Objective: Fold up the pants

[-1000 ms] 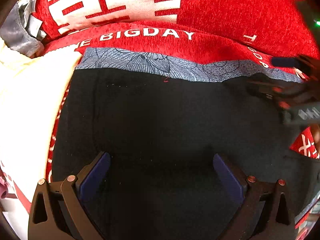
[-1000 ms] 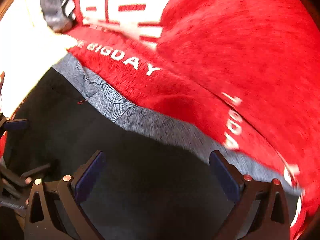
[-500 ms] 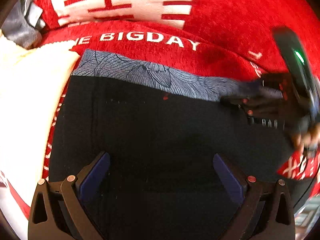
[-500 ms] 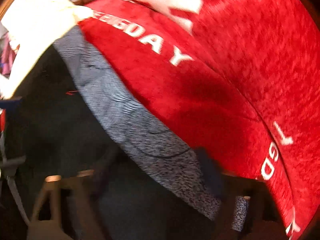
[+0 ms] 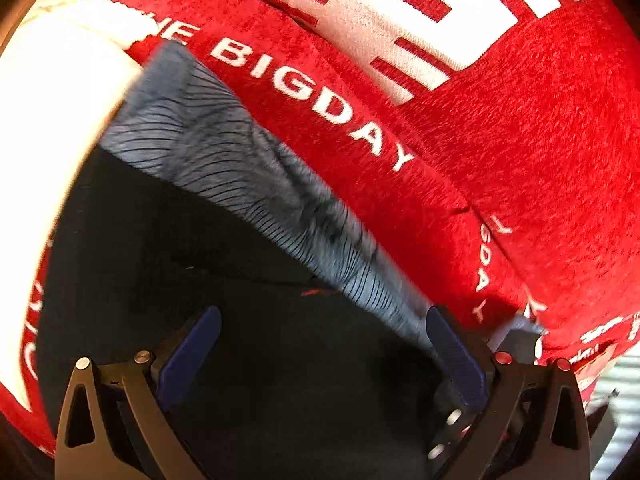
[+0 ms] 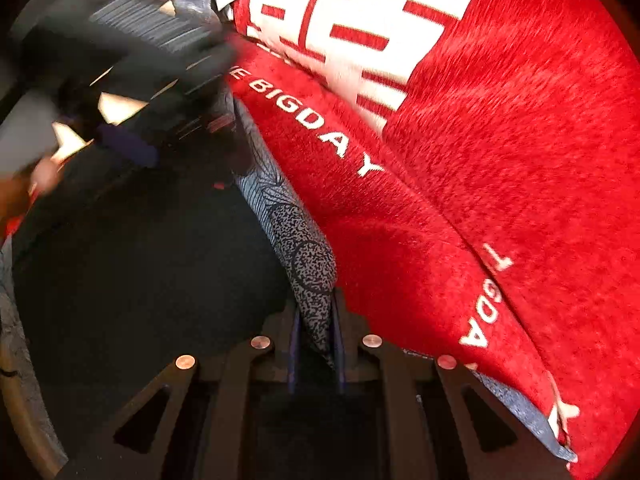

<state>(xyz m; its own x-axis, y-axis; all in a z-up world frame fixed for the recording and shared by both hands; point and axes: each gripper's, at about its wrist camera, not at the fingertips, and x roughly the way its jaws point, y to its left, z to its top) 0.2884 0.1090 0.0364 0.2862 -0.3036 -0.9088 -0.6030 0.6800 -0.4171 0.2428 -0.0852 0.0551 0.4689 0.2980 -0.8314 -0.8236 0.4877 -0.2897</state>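
Black pants with a grey patterned waistband lie on a red blanket. My left gripper is open just above the black cloth, its right finger beside the waistband. My right gripper is shut on the waistband, which bunches up between its pads. The black cloth spreads to its left. The left gripper shows as a blurred dark shape at the upper left of the right wrist view.
The red blanket with white "BIGDAY" lettering covers the surface behind the pants, also in the right wrist view. A cream cloth lies at the left of the pants.
My right gripper has closed on the waistband; it was open a second ago. My left gripper has swung toward the waistband and stays open.
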